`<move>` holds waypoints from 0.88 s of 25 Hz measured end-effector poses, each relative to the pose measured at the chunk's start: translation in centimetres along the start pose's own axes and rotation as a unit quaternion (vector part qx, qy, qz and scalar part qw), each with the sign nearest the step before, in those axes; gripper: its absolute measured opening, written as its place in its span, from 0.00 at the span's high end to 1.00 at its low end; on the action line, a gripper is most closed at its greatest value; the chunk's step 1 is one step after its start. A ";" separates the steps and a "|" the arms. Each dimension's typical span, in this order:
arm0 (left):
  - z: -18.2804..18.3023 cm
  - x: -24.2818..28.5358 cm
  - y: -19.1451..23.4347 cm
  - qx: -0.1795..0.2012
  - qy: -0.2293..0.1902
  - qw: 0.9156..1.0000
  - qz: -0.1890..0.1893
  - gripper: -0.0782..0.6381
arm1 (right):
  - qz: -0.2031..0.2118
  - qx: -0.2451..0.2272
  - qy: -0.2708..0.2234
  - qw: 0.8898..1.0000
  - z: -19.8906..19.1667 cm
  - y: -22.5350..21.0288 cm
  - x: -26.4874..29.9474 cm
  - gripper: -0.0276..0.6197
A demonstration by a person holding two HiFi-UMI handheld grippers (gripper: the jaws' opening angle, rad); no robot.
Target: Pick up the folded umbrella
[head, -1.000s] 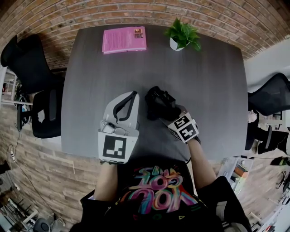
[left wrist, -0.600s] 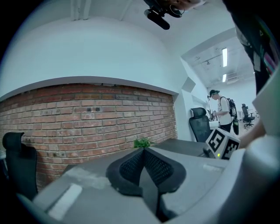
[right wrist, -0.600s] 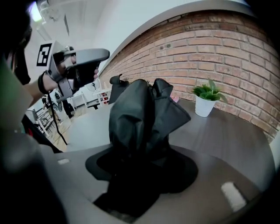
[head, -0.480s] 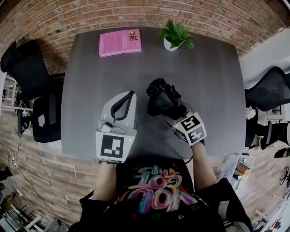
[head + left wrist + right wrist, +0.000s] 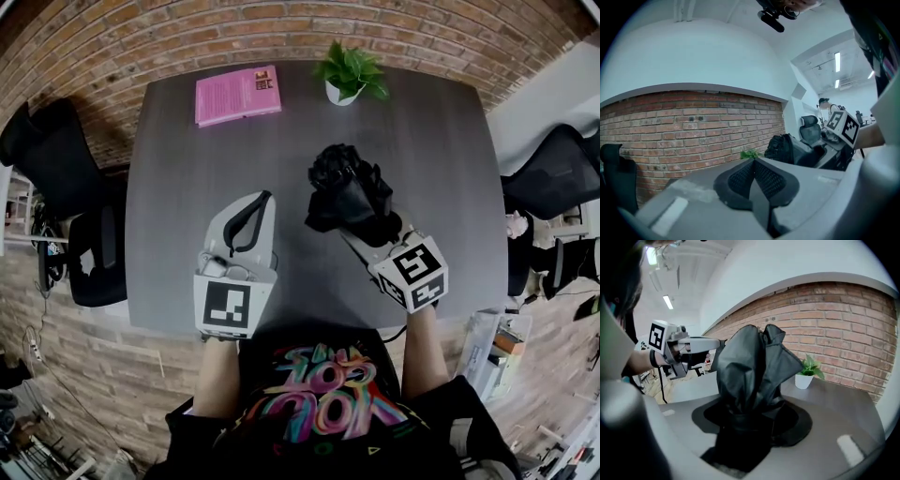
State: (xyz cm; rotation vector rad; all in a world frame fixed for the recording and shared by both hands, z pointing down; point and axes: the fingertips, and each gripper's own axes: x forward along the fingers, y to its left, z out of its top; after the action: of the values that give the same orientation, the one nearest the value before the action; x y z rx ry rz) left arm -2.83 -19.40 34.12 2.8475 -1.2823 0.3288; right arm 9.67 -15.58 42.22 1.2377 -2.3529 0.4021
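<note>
Our right gripper (image 5: 745, 425) has its fingers clamped on the folded umbrella (image 5: 750, 364). One end is pinched between them and the bunched black fabric pokes out past the fingertips. Our left gripper (image 5: 753, 178) has its fingers pressed together on nothing, with the umbrella off to their right. Well beyond both sets of fingertips, a potted plant (image 5: 349, 75) and a pink book (image 5: 237, 94) sit on the table (image 5: 187, 187).

Matt black cloth umbrella (image 5: 349, 192), smooth matt grey table (image 5: 187, 178), rough brick wall (image 5: 122, 37)
</note>
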 end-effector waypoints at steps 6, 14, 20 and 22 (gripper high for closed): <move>0.1 0.1 -0.3 0.003 -0.002 1.000 -0.002 0.89 | -0.026 0.011 -0.042 0.999 2.0 -1.4 -3.2 0.57; 0.0 0.1 -0.1 0.000 0.000 1.000 0.001 0.89 | -0.060 0.025 -0.099 0.993 3.4 -3.2 -6.6 0.57; 0.0 -0.1 0.6 -0.004 -0.002 1.000 0.006 0.89 | -0.085 0.011 -0.152 0.985 4.8 -3.3 -8.3 0.57; 0.0 -0.2 0.8 -0.009 -0.003 1.000 0.008 0.89 | -0.093 0.010 -0.174 0.980 5.4 -3.3 -8.9 0.57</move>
State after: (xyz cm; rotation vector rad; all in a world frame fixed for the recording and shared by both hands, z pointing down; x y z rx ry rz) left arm -3.55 -19.85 34.02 2.8281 -1.3027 0.3079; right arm 15.49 -13.61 33.18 1.6335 -2.4879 0.1559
